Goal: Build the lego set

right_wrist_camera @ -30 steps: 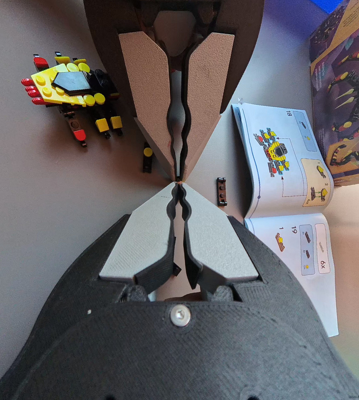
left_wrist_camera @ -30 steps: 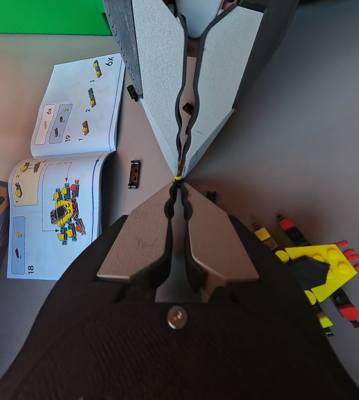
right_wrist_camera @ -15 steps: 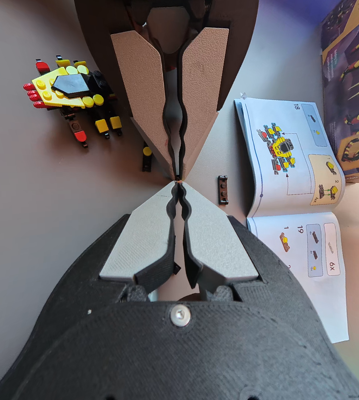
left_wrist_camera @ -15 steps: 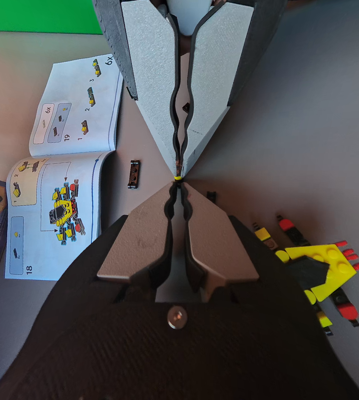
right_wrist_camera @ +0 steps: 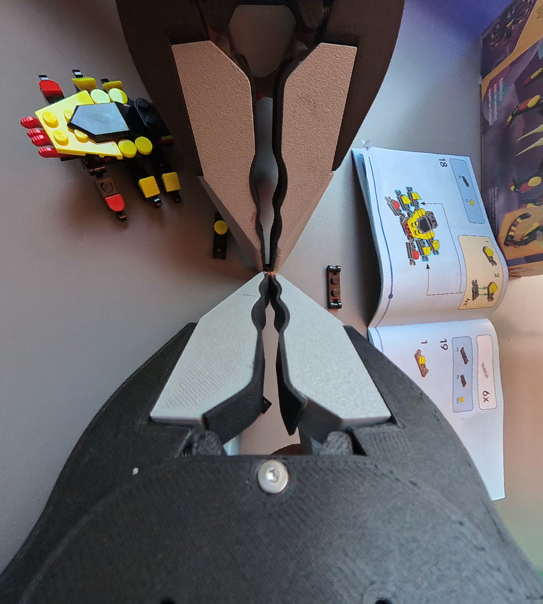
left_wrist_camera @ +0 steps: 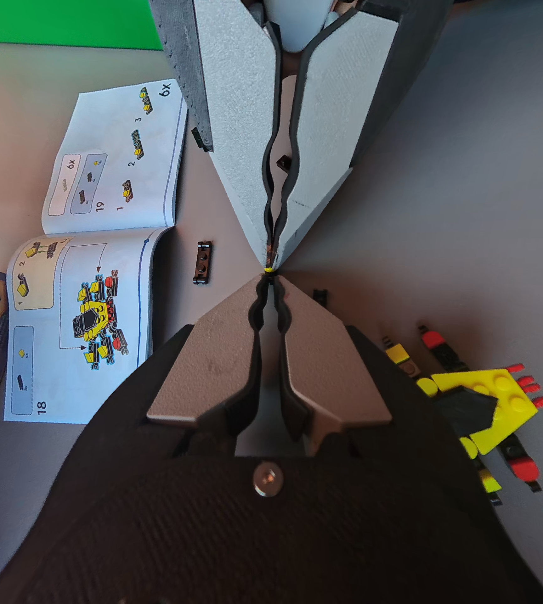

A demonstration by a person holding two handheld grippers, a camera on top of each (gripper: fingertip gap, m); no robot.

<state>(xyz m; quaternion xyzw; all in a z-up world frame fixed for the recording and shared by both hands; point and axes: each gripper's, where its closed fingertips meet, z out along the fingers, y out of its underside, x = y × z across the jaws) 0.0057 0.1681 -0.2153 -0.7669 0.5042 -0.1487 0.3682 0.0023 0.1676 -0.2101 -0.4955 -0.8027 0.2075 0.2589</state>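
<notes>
My left gripper [left_wrist_camera: 268,278] and my right gripper [right_wrist_camera: 268,276] meet tip to tip above the grey table, both shut. A tiny yellow piece [left_wrist_camera: 268,270] sits at the left tips. A thin dark plate [left_wrist_camera: 270,253] is pinched edge-on in the right gripper's grey fingers [left_wrist_camera: 237,130]. The part-built yellow and black spider model [left_wrist_camera: 492,402] with red tips lies at the right, and shows at the upper left in the right wrist view [right_wrist_camera: 90,130]. A black two-stud plate [left_wrist_camera: 203,263] lies loose beside the tips, also in the right wrist view [right_wrist_camera: 333,287].
The open instruction booklet [left_wrist_camera: 100,261] lies left of the tips, and shows at the right in the right wrist view [right_wrist_camera: 427,261]. The set's box [right_wrist_camera: 531,130] is beyond it. A black plate with a yellow round tile [right_wrist_camera: 220,235] and a small dark piece [left_wrist_camera: 283,161] lie loose. A green sheet [left_wrist_camera: 51,23] is far left. The grippers are tip to tip, or close to it.
Both grippers stay shut and tip to tip. The right gripper has swung slightly more upright in the left wrist view. The table shifts a little in the right wrist view.
</notes>
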